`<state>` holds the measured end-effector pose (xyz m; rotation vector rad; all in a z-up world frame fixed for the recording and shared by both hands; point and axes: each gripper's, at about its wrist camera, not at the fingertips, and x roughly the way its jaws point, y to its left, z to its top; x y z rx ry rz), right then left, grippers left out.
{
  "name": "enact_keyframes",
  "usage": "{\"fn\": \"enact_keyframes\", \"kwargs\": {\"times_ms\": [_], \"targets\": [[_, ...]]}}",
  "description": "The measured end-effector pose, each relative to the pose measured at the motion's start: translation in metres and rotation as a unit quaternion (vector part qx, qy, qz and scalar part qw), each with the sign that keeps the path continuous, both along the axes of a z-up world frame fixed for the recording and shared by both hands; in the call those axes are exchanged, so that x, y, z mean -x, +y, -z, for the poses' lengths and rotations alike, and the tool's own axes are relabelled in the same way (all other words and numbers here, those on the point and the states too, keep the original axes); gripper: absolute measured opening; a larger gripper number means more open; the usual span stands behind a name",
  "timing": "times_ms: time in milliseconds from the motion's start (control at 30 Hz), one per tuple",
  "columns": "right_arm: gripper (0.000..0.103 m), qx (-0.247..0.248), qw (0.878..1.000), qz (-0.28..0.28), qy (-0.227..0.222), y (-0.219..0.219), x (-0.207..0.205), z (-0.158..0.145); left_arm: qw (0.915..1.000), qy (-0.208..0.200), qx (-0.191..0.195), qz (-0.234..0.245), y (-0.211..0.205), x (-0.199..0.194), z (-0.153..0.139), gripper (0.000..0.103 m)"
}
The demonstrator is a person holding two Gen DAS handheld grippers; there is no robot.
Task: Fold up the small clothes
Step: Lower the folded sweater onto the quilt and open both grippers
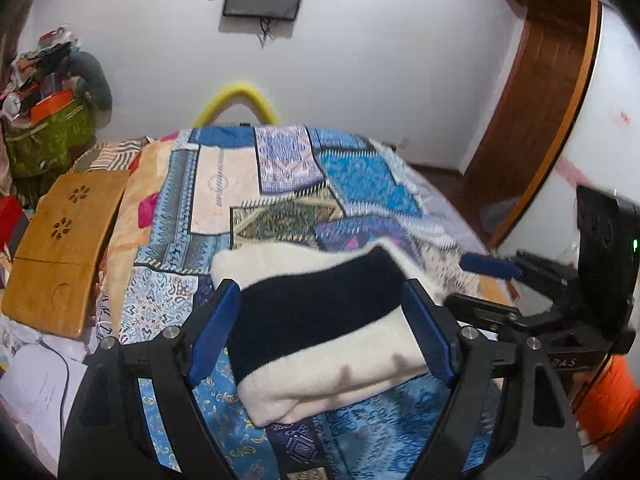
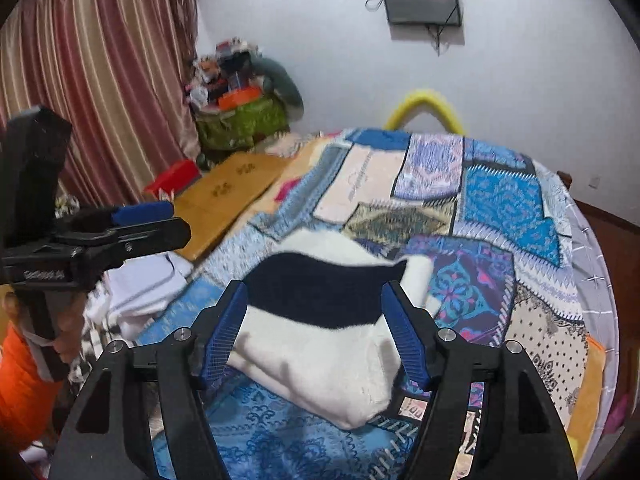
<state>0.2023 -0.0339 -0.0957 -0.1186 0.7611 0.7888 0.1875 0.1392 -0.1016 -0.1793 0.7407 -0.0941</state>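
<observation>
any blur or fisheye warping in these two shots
Left wrist view: the right claw at the edge is motion-smeared and the wooden door frame bows. Right wrist view: the folded garment looks soft-edged, dark vignette in the corners.

- My tongs (image 2: 314,326): matt black plastic, ribbed blue pads (image 2: 226,330).
- Fuzzy cream-and-navy fleece garment (image 2: 320,344) I see.
- Woven patchwork bedspread (image 2: 500,200).
- Smooth, satiny wooden lap board (image 1: 64,248).
</observation>
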Motion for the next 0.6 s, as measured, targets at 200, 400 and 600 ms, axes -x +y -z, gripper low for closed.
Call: {"fn": "enact_keyframes", "kwargs": {"times_ms": [200, 400, 600], "targets": [[0.066, 0.06, 0.996, -0.006, 0.059, 0.014, -0.025, 0.054, 0.9958, 0.09, 0.018, 0.002, 0.002, -0.037, 0.066, 0.082], [0.066, 0.093, 0.993, -0.011, 0.075, -0.001, -0.027, 0.082, 0.9896, 0.142, -0.02, 0.002, 0.001, -0.04, 0.119, 0.083], [0.07, 0.08, 0.993, 0.015, 0.085, -0.027, -0.015, 0.074, 0.9906, 0.122, -0.06, 0.007, -0.003, -0.014, 0.106, 0.084]]}}
